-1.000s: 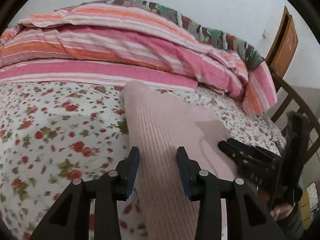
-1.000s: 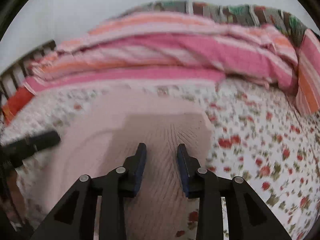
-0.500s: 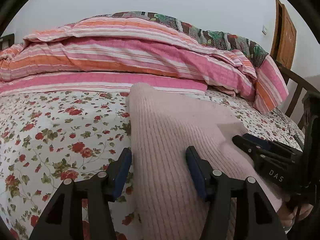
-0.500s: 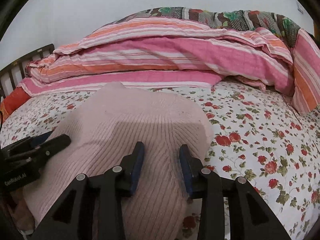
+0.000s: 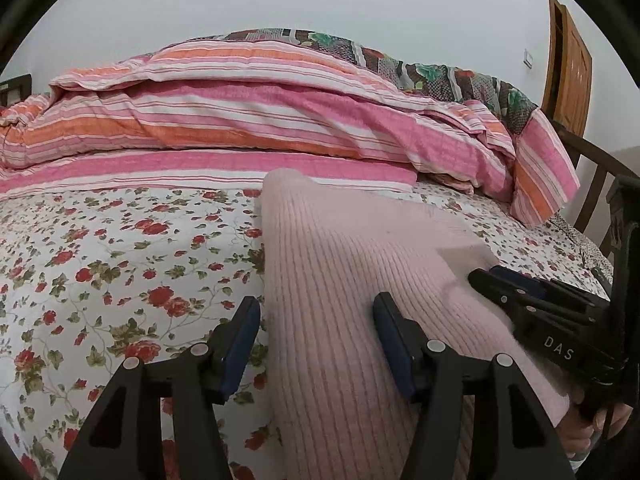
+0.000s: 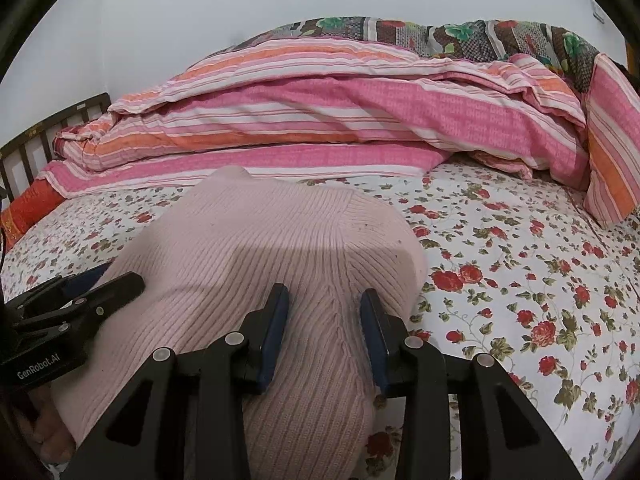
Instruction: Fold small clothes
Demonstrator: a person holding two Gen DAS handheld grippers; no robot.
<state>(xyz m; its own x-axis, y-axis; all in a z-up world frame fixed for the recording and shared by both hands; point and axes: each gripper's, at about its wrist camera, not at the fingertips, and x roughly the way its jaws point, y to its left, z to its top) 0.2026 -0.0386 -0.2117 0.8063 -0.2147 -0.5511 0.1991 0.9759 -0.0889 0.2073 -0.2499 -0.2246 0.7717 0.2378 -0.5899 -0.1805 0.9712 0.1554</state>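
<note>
A pale pink ribbed knit garment [image 5: 340, 280] lies folded in a long block on the floral bed sheet [image 5: 120, 264]; it also fills the middle of the right wrist view [image 6: 256, 264]. My left gripper [image 5: 316, 336] is open, its jaws wide apart over the garment's left edge near its near end. My right gripper [image 6: 324, 320] is open, its jaws on either side of a raised ridge of the garment's right part. Each gripper shows in the other's view: the right one [image 5: 532, 304] and the left one [image 6: 76, 304], both resting at the garment's sides.
A rolled pink and orange striped quilt [image 5: 260, 120] lies across the back of the bed, with a dark patterned blanket [image 6: 460, 36] behind it. A wooden bed rail [image 6: 36, 140] stands at the left end, a wooden door [image 5: 568, 64] at the right.
Both grippers have opened wider and drawn back toward the near end of the garment. The garment has settled flat on the sheet.
</note>
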